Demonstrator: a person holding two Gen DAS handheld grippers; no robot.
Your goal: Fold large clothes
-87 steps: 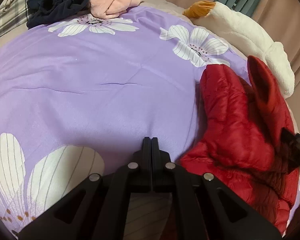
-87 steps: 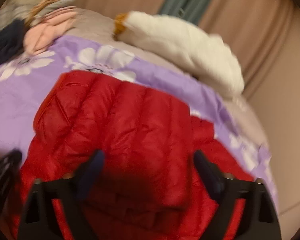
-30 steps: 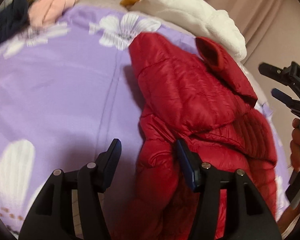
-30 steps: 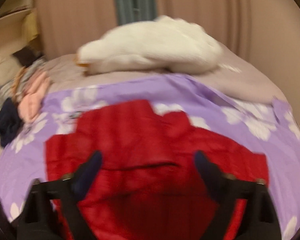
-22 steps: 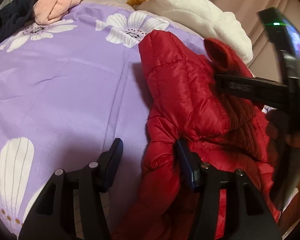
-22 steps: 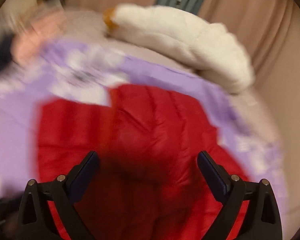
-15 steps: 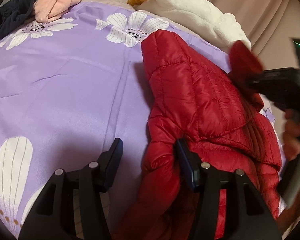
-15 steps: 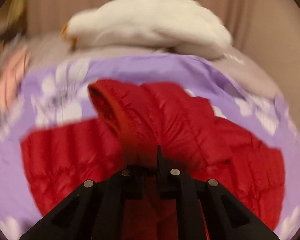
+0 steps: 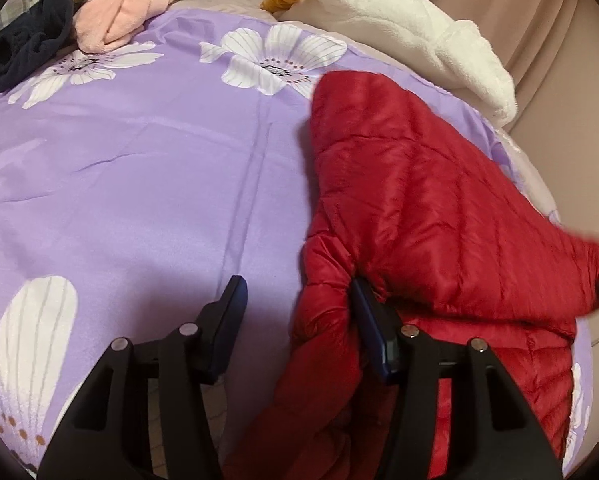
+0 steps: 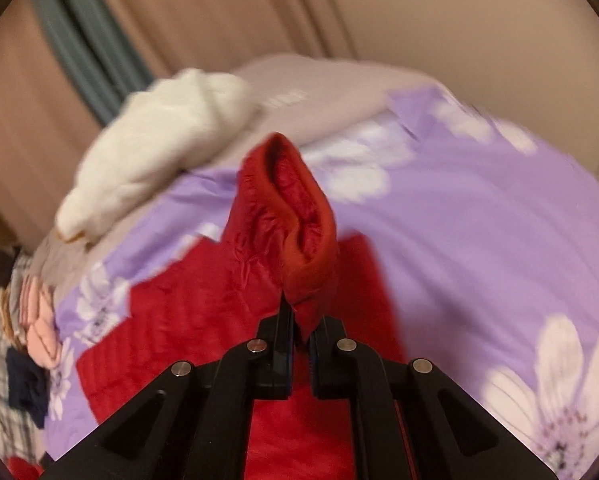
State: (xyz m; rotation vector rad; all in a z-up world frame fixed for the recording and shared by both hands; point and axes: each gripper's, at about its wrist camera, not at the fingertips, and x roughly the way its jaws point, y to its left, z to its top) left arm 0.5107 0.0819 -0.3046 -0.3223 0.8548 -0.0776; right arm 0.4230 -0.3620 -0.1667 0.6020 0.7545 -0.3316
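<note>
A red quilted puffer jacket (image 9: 419, 200) lies on a purple flowered bedsheet (image 9: 139, 160), toward the right. My left gripper (image 9: 295, 320) is open, low over the sheet, with a fold of the jacket's near edge between its fingers. My right gripper (image 10: 299, 332) is shut on the red sleeve cuff (image 10: 299, 220) and holds it up above the rest of the jacket (image 10: 179, 320). The cuff's opening faces the right wrist camera.
A white fleece garment (image 9: 399, 28) lies at the back of the bed, also in the right wrist view (image 10: 159, 140). Pink (image 9: 127, 16) and dark navy clothes (image 9: 23, 48) are piled at the back left. Beige curtains (image 10: 299, 8) hang behind the bed.
My right gripper closed on the sleeve cuff and has pulled it up and out to the right. My left gripper opened earlier and now stays still at the jacket's near edge.
</note>
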